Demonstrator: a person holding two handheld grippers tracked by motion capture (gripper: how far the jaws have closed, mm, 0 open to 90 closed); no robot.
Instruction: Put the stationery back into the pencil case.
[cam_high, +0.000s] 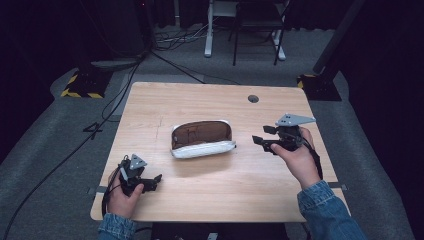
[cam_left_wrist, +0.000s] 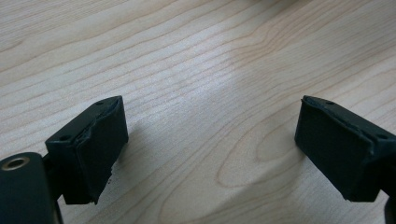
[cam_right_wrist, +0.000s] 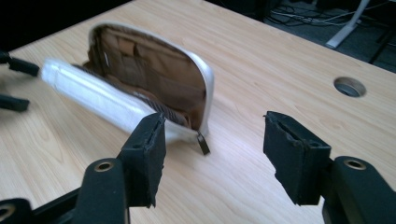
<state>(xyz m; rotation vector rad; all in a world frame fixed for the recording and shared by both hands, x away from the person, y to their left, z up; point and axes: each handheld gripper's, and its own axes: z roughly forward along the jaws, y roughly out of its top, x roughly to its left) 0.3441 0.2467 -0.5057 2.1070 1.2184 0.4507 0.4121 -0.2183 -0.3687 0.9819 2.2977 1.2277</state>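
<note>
- Overhead, the high view has a white pouch (cam_high: 202, 140) unzipped mid-table (cam_high: 210, 200), brown lining showing, seemingly empty; the left gripper (cam_high: 150, 181) and right gripper (cam_high: 261, 140) flank it, apart; cables (cam_high: 75, 145) cross grey floor.
- Left gripper view: jaws spread over bare wood.
- Right gripper view: jaws released near the pouch's zipper pull (cam_right_wrist: 204, 143); a grommet hole (cam_right_wrist: 349, 87) beyond.

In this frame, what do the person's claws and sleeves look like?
Both the left claw and the right claw are black, each topped by a grey three-cornered plate. Their jaws are blocky black pads with worn, ragged edges. A black cable trails from the left one. Both sleeves are blue denim.
</note>
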